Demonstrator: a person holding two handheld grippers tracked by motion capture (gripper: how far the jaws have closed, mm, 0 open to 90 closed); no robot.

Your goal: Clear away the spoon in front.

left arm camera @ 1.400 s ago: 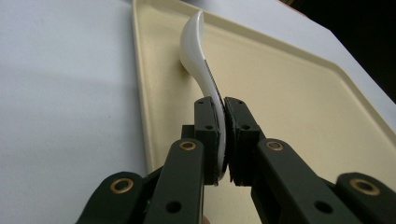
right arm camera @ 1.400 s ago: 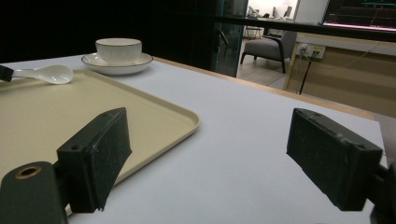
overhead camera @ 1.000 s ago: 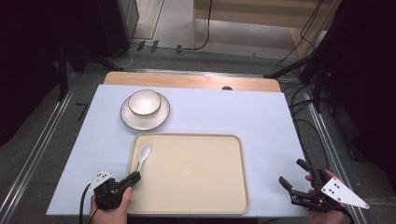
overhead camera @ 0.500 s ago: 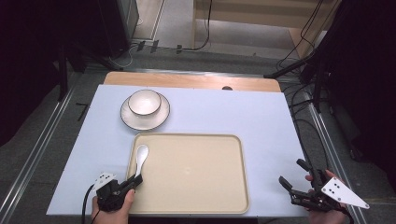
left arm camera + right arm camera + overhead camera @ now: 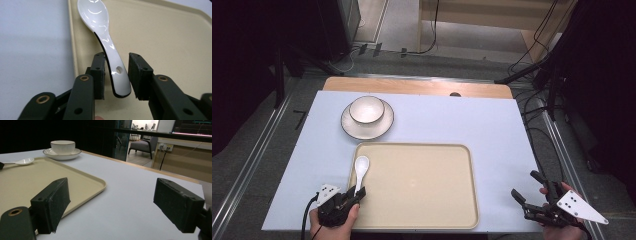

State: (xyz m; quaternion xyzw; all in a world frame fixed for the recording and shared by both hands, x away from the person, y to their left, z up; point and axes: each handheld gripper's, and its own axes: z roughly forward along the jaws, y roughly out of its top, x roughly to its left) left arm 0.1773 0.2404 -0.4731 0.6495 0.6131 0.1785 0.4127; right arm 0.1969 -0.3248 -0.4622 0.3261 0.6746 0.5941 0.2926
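The left tool [image 5: 115, 75] has just been opening, its jaws narrowly apart with the spoon [image 5: 105, 37] handle between them, bowl lying ahead on the tray [image 5: 162, 45] by its edge. The right tool [image 5: 537, 197] stands wide, holding nothing, over the surface [image 5: 492, 125].

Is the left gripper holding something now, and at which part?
Nothing is gripped. The left gripper has just been opening; the handle end of the white ceramic spoon stands between its jaws, a gap at the right pad, over the beige plastic tray.
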